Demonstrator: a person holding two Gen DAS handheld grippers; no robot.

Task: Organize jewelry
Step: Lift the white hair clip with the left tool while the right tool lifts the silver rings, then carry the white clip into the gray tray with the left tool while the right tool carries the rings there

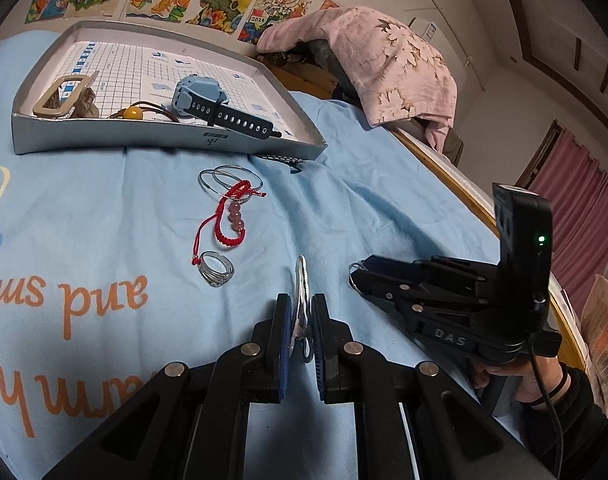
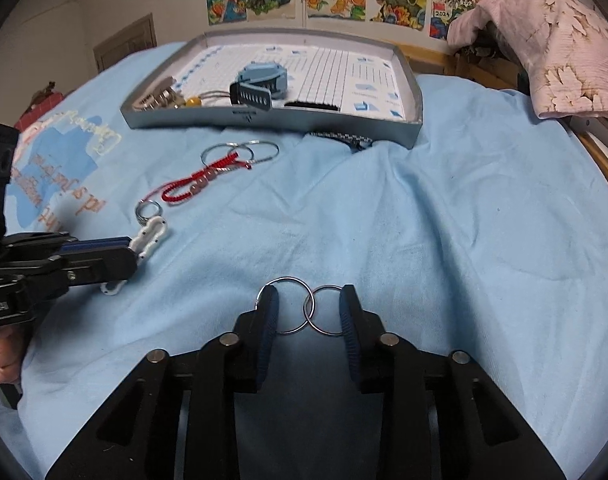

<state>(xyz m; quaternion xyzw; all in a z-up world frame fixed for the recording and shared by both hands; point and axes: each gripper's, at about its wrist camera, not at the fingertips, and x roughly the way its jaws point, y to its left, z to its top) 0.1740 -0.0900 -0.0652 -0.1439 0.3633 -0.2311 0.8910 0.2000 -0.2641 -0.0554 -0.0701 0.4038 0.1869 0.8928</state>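
- The left gripper (image 1: 302,322) gripped a white hair clip (image 2: 150,236) edge-on, lifted clear for transfer.
- The right gripper (image 2: 309,312), jaws narrowly apart, straddled two linked hoops (image 2: 302,310) lying on the bed (image 2: 424,220), short of the tray (image 2: 272,124).

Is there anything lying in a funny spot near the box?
Yes. A dark checked band is poking out from under the front corner of the grey tray, which sits on top of it. The watch and other pieces lie inside the tray; this one is trapped beneath, on the blue sheet.
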